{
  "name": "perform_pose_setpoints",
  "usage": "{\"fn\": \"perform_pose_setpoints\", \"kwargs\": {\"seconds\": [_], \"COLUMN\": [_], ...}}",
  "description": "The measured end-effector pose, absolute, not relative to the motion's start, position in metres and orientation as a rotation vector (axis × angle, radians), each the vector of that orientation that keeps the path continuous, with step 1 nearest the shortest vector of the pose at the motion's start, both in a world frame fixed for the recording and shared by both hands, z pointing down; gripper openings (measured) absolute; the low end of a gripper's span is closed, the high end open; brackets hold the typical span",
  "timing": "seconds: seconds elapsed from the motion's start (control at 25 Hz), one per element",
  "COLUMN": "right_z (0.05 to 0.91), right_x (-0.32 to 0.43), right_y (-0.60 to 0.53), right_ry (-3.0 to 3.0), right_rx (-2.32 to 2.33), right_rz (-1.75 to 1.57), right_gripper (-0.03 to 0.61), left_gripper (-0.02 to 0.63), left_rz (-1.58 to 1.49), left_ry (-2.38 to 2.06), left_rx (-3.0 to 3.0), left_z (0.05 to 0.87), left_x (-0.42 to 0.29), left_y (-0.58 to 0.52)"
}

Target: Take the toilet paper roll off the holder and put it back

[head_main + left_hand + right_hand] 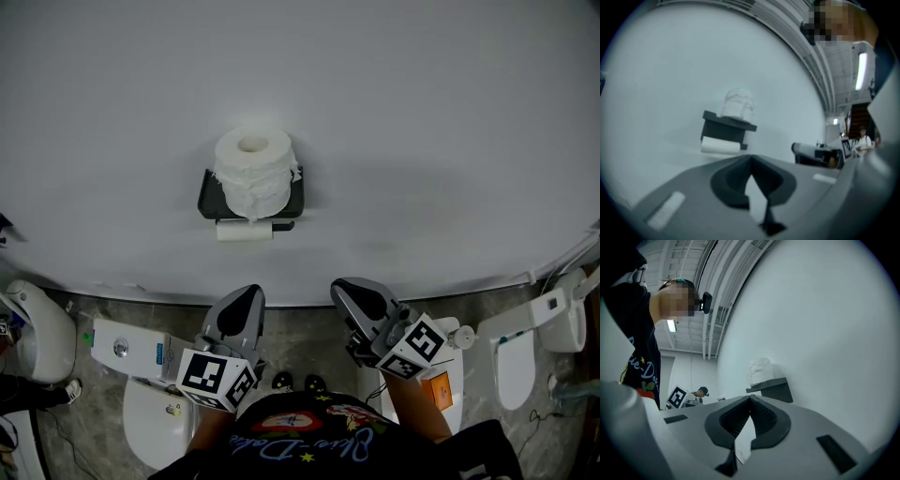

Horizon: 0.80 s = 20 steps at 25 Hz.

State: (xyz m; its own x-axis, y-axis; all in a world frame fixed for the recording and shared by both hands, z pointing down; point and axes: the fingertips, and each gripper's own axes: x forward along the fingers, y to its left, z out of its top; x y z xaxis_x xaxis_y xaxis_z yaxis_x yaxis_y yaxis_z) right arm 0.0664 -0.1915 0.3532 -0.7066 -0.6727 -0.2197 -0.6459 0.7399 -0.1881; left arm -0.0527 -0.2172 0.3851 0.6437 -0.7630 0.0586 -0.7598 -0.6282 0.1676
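Ahead of you, wall (pixel 422 112): white, filling the far part of the head view; the holder hangs on it a little left of centre.
floor (pixel 300 328): grey and stone-patterned, a strip along the foot of the wall, near you.
left toilet (pixel 141 403): white, near left, its tank against the wall.
right toilet (pixel 516 366): white, near right, well apart from the left one, with you between them.
left gripper (pixel 242 305): in your left hand, near, pointing at the wall below the holder and well apart from it. In the left gripper view its fingers (pixel 740 164) meet at the tips with nothing between them.
right gripper (pixel 361 298): in your right hand, near, beside the left one, right of the holder and well apart from it. In the right gripper view its fingers (pixel 761 413) are pressed together and hold nothing.
holder (pixel 208 197): dark shelf fixed to the wall, far from both your grippers.
top roll (pixel 253 169): white toilet paper with ragged sides, standing on end on the holder's shelf, core hole up, touched by neither gripper.
lower roll (pixel 244 232): smaller, white, lying level just under the shelf on the holder.
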Motion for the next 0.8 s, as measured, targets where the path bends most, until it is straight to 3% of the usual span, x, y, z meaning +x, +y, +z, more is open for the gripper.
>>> {"fn": "perform_pose_setpoints", "kwargs": {"seconds": [0.8], "right_z": [0.361], "right_x": [0.062], "right_y": [-0.182], "right_ry": [2.683], "right_rx": [-1.050], "right_rz": [-0.160], "right_gripper": [0.015], "left_gripper": [-0.002], "left_rz": [-0.019], "left_ry": [-1.248], "left_rx": [2.686], "left_z": [0.385], "left_x": [-0.054], "left_y": [-0.211]}}
